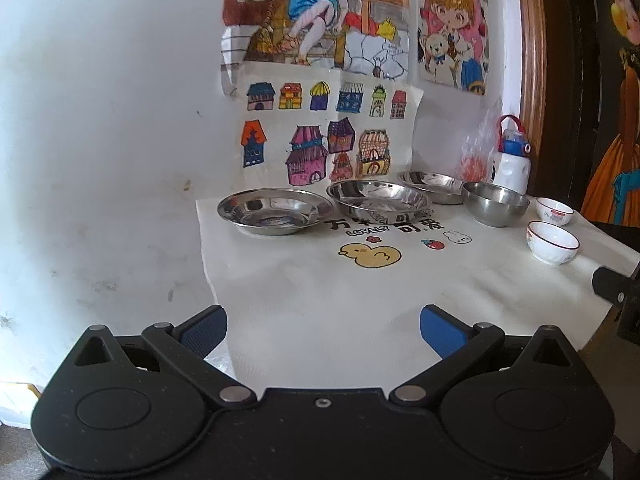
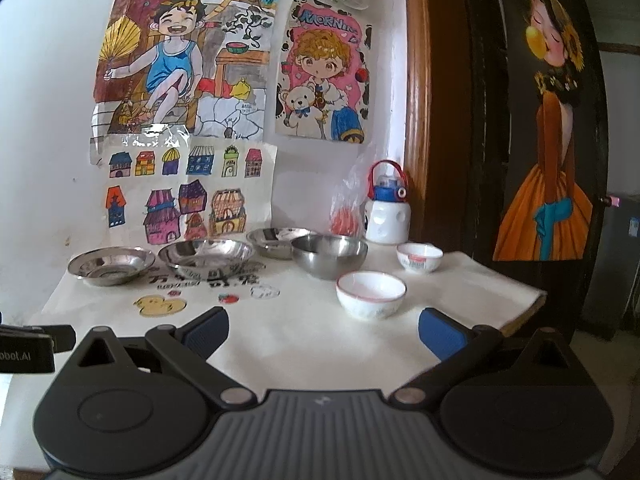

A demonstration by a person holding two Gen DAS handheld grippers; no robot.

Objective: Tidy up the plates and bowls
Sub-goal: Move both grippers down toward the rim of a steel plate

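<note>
The right gripper (image 2: 323, 330) sits nearest, jaws spread and empty; the left gripper (image 1: 323, 330) likewise, both back from the dishes. The cloth-covered surface (image 1: 360, 312) is soft and wrinkled. Toward 12 o'clock stand three shallow steel plates: left (image 1: 275, 211), middle (image 1: 378, 199) and rear (image 1: 432, 185), apart or touching I cannot tell. At 1 o'clock is a round steel bowl (image 1: 496, 203); at 2 o'clock, two small white ceramic bowls (image 1: 553, 242) (image 1: 554, 210), glossy and red-rimmed. Judged risks: polished steel slipping from the pads; ceramic chipping if stacked carelessly; cloth dragging.
</note>
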